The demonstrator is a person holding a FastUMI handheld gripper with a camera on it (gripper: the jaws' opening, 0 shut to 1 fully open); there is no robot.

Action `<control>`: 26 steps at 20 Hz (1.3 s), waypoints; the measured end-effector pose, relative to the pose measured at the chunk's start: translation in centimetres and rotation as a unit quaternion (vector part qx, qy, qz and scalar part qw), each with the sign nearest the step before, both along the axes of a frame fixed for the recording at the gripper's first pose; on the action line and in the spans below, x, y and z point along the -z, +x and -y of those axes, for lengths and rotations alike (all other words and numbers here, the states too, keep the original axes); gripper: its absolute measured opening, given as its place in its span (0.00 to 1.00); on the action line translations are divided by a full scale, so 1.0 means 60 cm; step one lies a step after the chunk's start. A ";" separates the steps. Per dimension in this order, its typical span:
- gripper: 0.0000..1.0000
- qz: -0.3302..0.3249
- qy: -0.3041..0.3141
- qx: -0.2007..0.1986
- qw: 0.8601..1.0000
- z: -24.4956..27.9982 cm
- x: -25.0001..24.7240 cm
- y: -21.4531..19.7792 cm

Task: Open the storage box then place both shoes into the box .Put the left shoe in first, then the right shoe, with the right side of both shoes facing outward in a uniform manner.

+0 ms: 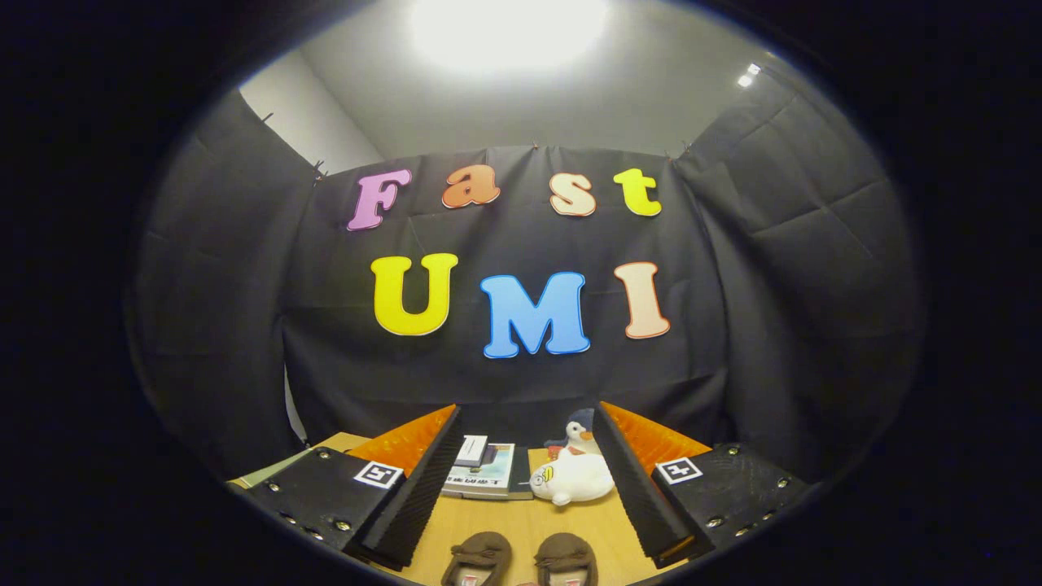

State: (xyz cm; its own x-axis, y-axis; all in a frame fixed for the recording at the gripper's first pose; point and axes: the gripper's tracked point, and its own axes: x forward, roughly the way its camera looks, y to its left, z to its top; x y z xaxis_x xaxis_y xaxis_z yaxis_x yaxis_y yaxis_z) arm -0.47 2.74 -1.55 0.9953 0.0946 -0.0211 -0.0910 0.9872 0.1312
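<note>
My gripper [521,496] hangs wide open, holding nothing, above the two brown shoes [521,560] on the bench [521,521]; task unstarted, I judge — find the box first.

A wooden table [521,521] with a light tan top stands up against the booth's back wall [521,382] of black cloth, and everything else sits around it. Behind the table the cloth hangs in soft folds, pinned along its top edge (a few small clips show there). To either side of the table, more black panels [806,244] angle forward, the one on the right creased in a quilted pattern. Above the cloth behind the table, a pale grey room wall [309,122] and ceiling rise. High over the table a broad ceiling light [509,28] glares white, with a smaller lamp [746,77] off to its right.
</note>
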 end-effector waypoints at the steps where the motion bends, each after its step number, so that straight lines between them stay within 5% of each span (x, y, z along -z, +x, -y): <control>1: 0.97 -0.007 0.010 -0.009 1.000 -0.009 0.008 -0.002; 7: 0.97 -0.069 0.118 -0.062 0.989 -0.075 0.068 -0.018; 12: 0.97 -0.139 0.222 -0.097 0.960 -0.127 0.123 -0.032; 18: 0.96 -0.219 0.315 -0.125 0.915 -0.183 0.193 -0.053; 26: 0.96 -0.323 0.437 -0.155 0.825 -0.264 0.275 -0.085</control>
State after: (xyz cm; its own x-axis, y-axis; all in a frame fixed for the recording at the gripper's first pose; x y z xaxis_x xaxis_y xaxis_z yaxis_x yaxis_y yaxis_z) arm -5.59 18.61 -18.05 0.7279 0.6024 -0.3276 0.0465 0.4332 0.9001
